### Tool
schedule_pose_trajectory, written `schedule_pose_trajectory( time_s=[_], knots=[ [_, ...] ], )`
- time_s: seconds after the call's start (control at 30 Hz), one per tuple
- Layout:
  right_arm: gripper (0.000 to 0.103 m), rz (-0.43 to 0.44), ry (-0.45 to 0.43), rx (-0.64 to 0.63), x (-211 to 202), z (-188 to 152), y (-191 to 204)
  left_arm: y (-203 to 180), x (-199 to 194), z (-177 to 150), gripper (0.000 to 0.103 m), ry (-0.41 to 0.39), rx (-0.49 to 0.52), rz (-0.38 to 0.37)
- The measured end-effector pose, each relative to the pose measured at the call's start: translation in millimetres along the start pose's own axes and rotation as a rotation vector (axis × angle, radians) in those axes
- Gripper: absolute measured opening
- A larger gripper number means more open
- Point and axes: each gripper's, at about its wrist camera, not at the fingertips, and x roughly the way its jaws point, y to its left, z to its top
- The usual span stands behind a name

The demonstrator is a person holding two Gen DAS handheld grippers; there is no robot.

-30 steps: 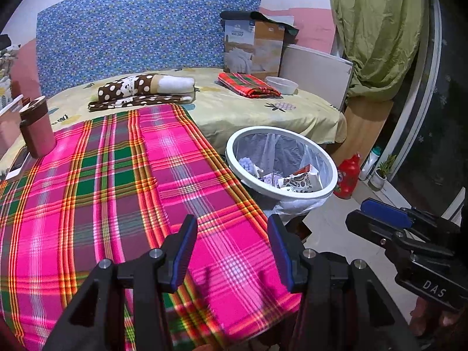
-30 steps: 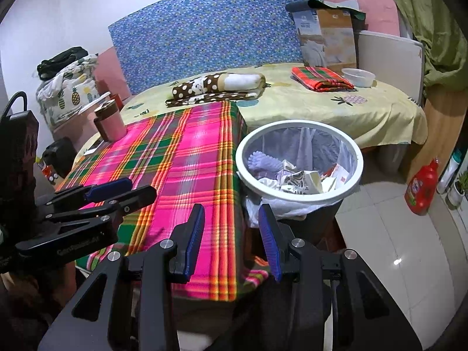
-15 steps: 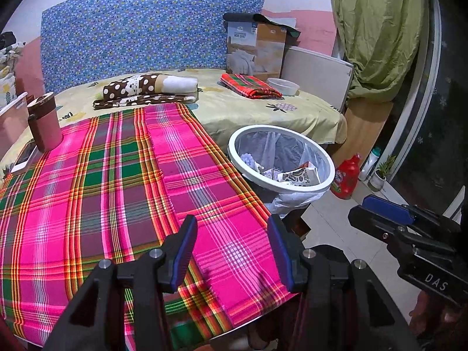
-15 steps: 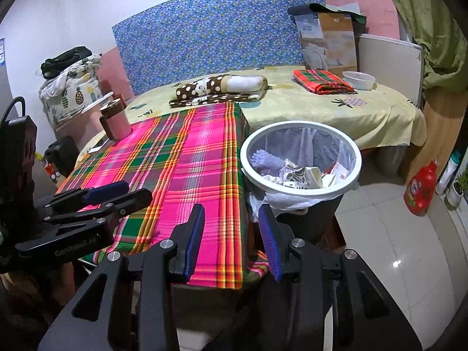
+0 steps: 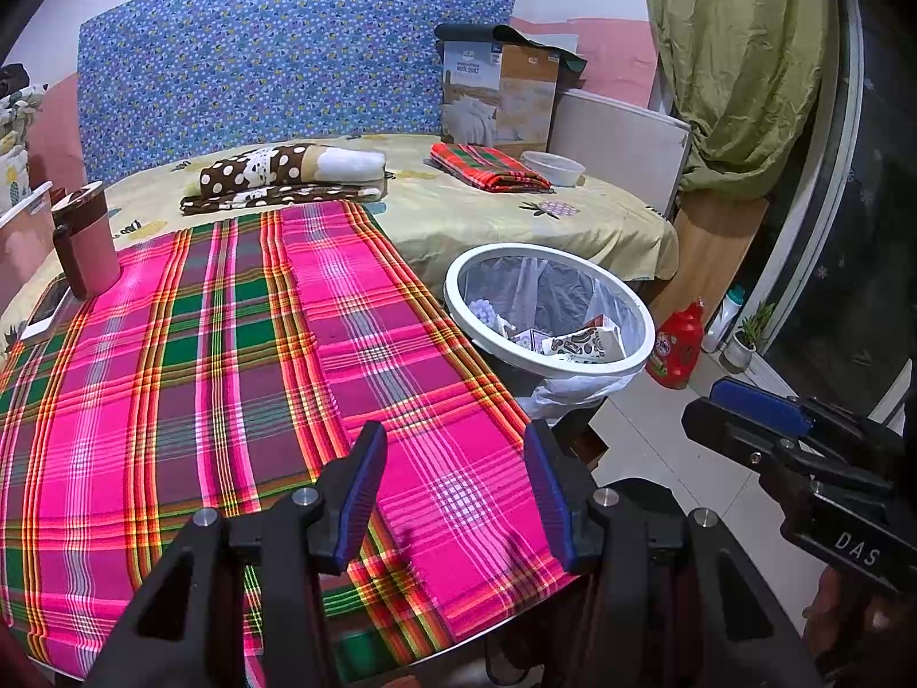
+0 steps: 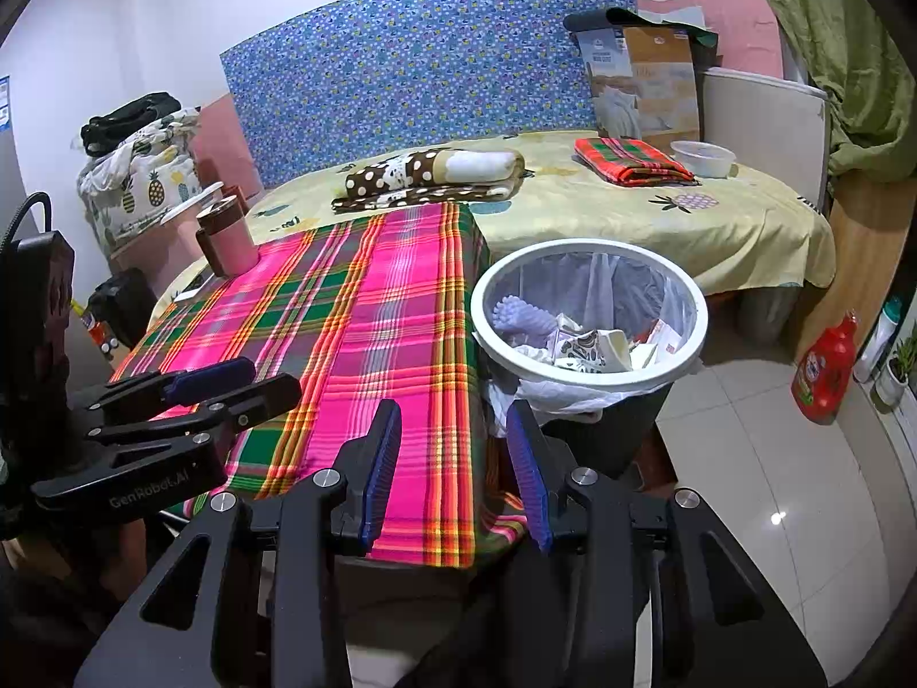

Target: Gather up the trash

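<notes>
A round bin with a white rim and a plastic liner stands on the floor at the right edge of the table. Crumpled wrappers and paper trash lie inside it. My left gripper hovers open over the near corner of the pink plaid tablecloth, nothing between its blue pads. My right gripper is open too, holding nothing, above the cloth's near right edge and just short of the bin. Each gripper shows in the other's view: the right one and the left one.
A brown and pink mug and a phone sit at the table's far left. Behind is a bed with folded cloths, a bowl and a box. A red bottle stands on the tiled floor.
Both views have drawn back a little from the table, so more of the cloth's near edge shows. Both jaws stand as before.
</notes>
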Motion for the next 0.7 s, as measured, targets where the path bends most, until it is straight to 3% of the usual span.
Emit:
schedule_pose_trajectory(
  time_s=[0.7],
  knots=[
    [0.041,0.000,0.000,0.000,0.3,0.5,-1.2,0.7,0.7,0.1,0.052,0.003,0.001,-0.001]
  ],
)
